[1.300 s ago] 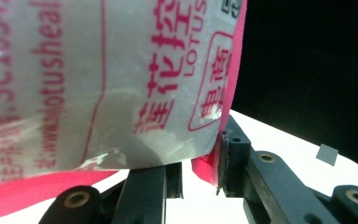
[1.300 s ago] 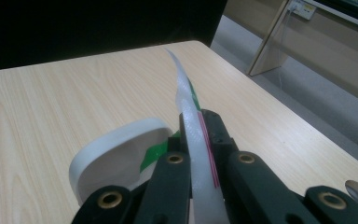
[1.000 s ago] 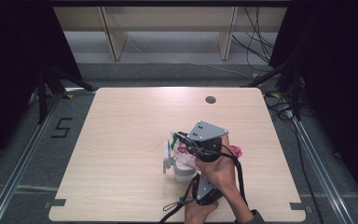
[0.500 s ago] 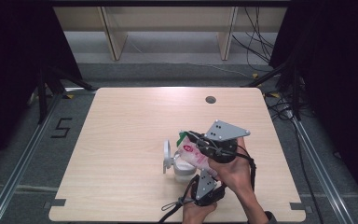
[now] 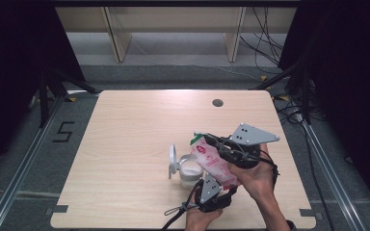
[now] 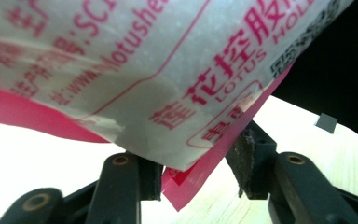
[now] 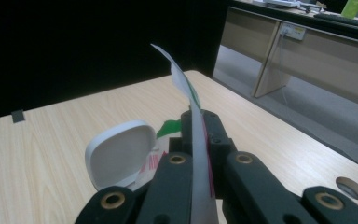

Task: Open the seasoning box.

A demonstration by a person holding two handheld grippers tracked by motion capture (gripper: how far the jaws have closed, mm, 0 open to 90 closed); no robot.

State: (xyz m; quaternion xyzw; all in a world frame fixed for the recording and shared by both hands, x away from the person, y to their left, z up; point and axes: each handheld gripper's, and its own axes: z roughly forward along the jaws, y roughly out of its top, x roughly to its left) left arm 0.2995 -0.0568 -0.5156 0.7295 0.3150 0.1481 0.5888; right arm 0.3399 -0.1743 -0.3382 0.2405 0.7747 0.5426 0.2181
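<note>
Pale wood tabletop sits in a dim room with shelving legs beyond it. Near the person's edge stands a small white plastic container with its round hinged lid flipped open and white powder inside.

Above and just to the right of it hangs a white-and-pink printed plastic bag, tilted with its green-trimmed corner toward the container. The right tongs are clamped tight on the bag's upper edge; in the right gripper view the thin film stands pinched between the 2 black jaws. The left tongs hold the bag's lower pink corner between their jaws, which have just been opening; the right pad stands off the film there, so that grip looks released.

Judging by the powder already in the container, pouring seems mostly done, and what remains is likely lifting the bag clear and shutting the lid.

The high view gives the layout of bag, container and both hands. The left gripper view alone shows the red printing and the gap at the pad, and the right gripper view shows the lid's inner face.
</note>
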